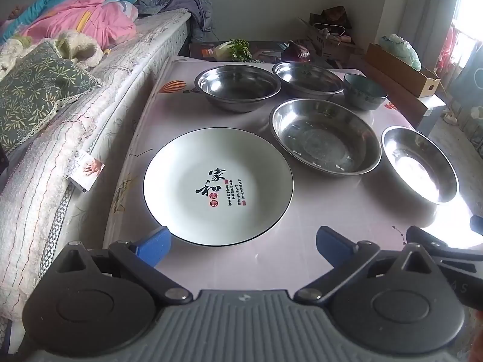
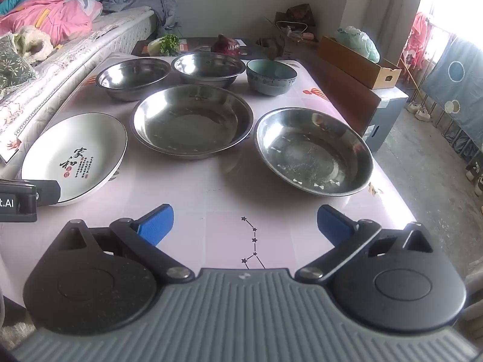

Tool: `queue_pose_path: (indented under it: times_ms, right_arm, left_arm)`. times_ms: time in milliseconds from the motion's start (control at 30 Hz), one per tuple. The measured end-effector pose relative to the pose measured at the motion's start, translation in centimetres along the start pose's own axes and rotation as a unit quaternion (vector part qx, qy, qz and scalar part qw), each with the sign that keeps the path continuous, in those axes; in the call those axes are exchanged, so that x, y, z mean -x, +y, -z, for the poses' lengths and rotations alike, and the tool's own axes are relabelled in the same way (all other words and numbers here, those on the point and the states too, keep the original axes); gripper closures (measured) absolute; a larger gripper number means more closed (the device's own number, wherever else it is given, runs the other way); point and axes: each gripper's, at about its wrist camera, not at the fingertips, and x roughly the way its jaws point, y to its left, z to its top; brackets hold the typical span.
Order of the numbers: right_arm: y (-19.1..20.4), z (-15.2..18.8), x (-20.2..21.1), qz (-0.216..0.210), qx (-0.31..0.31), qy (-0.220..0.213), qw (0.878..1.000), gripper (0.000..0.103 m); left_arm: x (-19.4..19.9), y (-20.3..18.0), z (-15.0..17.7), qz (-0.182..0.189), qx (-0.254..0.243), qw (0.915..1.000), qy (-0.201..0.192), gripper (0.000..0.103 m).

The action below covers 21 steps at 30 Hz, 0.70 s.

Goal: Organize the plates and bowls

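Table: pale pink cloth (image 2: 229, 187) with a star pattern printed near my right claw; a bed (image 1: 99, 69) runs along its left side.
White plate: (image 1: 218, 185) white with a dark rim and black writing in its middle, lying flat at the near left of the table, just ahead of my left claw.
Middle steel dish: (image 2: 191, 120) wide and shallow, lying to the right of the white plate, near it but apart.
Right steel dish: (image 2: 314, 150) same kind, at the near right by the table edge, just beside the middle one; I cannot tell if their rims touch.
Back left steel bowl: (image 2: 132, 78) deeper, in the far row behind the white plate.
Back middle steel bowl: (image 2: 208, 69) next to it, rims close together.
Blue bowl: (image 2: 271, 76) ceramic, pale inside, at the right end of the far row, upright.
My left claw: (image 1: 243, 241) spread wide, nothing between the blue pads (image 1: 154, 246); the left pad sits just at the near rim of the white plate, and whether it touches I cannot tell.
My right claw: (image 2: 244, 223) also spread wide and holding nothing, above bare cloth, well short of the dishes.
Beyond the table: leafy greens (image 2: 164, 43) and a cardboard box (image 2: 359, 63) to the far right.
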Motion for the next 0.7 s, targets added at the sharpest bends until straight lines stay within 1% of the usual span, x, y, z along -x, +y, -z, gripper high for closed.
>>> queue_pose_path:
  times_ms: [133,167,233,267,333,433,700]
  right_arm:
    - [0.2,-0.1,0.5,0.002,-0.017,-0.016,1.0,0.001]
    - [-0.6,-0.4,0.2,-0.012,-0.025,-0.012,1.0,0.001]
    - [-0.4,-0.9,0.7,-0.015,-0.028,-0.012,0.999,0.001]
    - [-1.4,-1.1,0.7,-0.028,-0.04,-0.008,0.999,0.001]
    - [-1.9,-1.0,1.1,-0.037,-0.05,-0.01,0.998,0.001]
    - [-2.0,-1.1,0.8,-0.034,-0.045,-0.006,0.998,0.001]
    - [-2.1,-1.0,1.3,-0.026,-0.041,-0.016,0.999,0.001]
  left_arm:
    - [0.7,-0.3,-0.3,0.001,0.001,1.0,-0.009,0.0]
    - [0.8,-0.5,-0.3,-0.002,-0.003,0.9999,-0.013,0.0]
    - [1.1,-0.6,-0.4,-0.001,-0.006,0.9999,-0.016,0.0]
    - [1.3,-0.8,-0.1,-0.001,-0.009,0.9998,-0.018,0.0]
    - [1.3,-1.0,-0.2,0.002,-0.009,0.9998,-0.018,0.0]
    - [1.4,-1.1,-0.2,0.006,-0.012,0.9997,-0.019,0.0]
    - [1.7,-1.7,-0.3,0.008,-0.016,0.9996,-0.023,0.0]
